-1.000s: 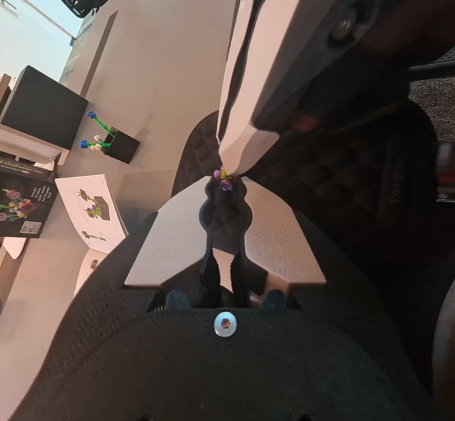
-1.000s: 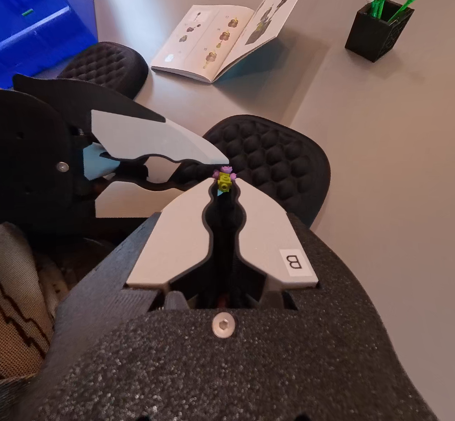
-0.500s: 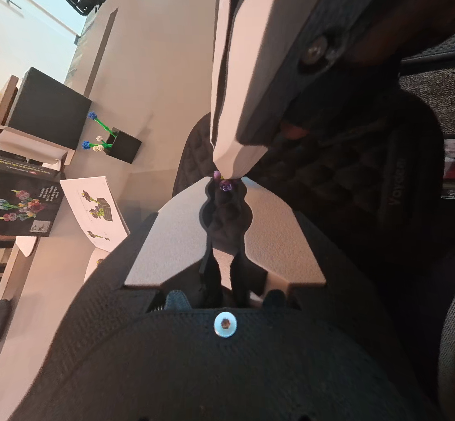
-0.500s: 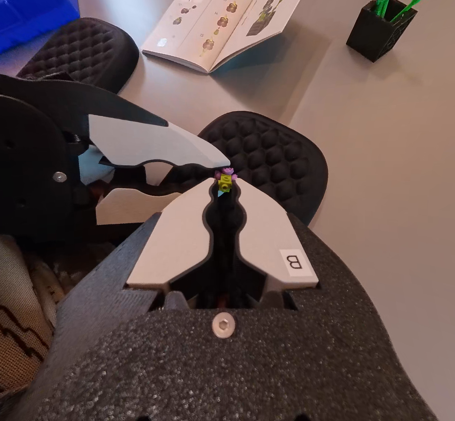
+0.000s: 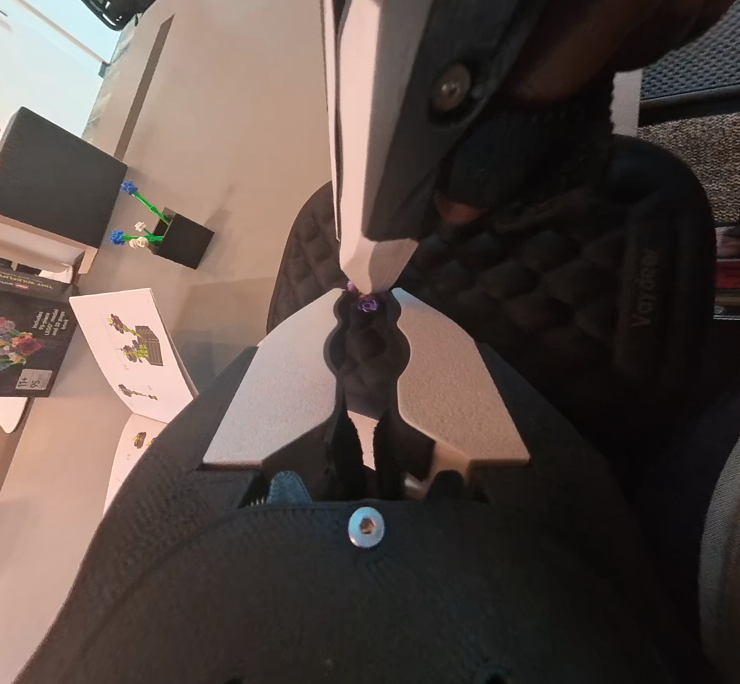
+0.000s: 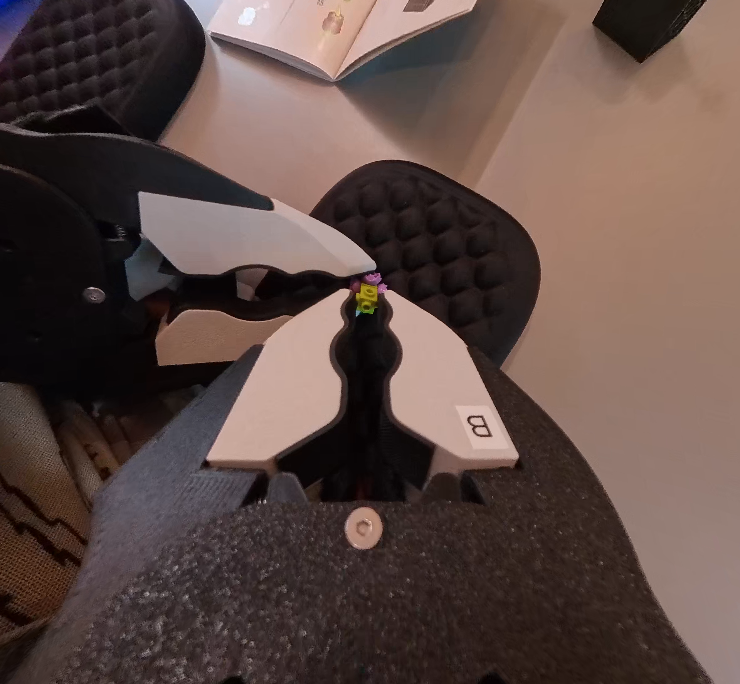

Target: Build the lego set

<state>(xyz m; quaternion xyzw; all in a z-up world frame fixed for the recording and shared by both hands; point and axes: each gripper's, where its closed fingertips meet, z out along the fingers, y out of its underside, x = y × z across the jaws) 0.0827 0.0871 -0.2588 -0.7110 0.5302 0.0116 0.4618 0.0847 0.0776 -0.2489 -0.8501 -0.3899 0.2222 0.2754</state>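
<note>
The lime-and-purple flower piece (image 6: 367, 293) is pinched by both the right gripper (image 6: 366, 298) and the left gripper (image 5: 367, 298), from 9 o'clock; pressure should be kept straight.

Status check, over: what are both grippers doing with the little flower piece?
Right gripper shut on lime-and-purple flower piece. Left gripper shut on purple blossom, tips meeting above black foam pad. Nothing blocking.

You are looking at matt, smooth grey fingers (image 6: 430, 376) on a grainy, rough black housing (image 6: 400, 604) with a shiny metal screw (image 6: 362, 529). The plastic lego piece (image 6: 366, 293) is gleaming slightly; the paper booklet (image 6: 344, 4) is lying on a smooth matt table (image 6: 620, 244) beside dimpled black pads (image 6: 440, 248).
</note>
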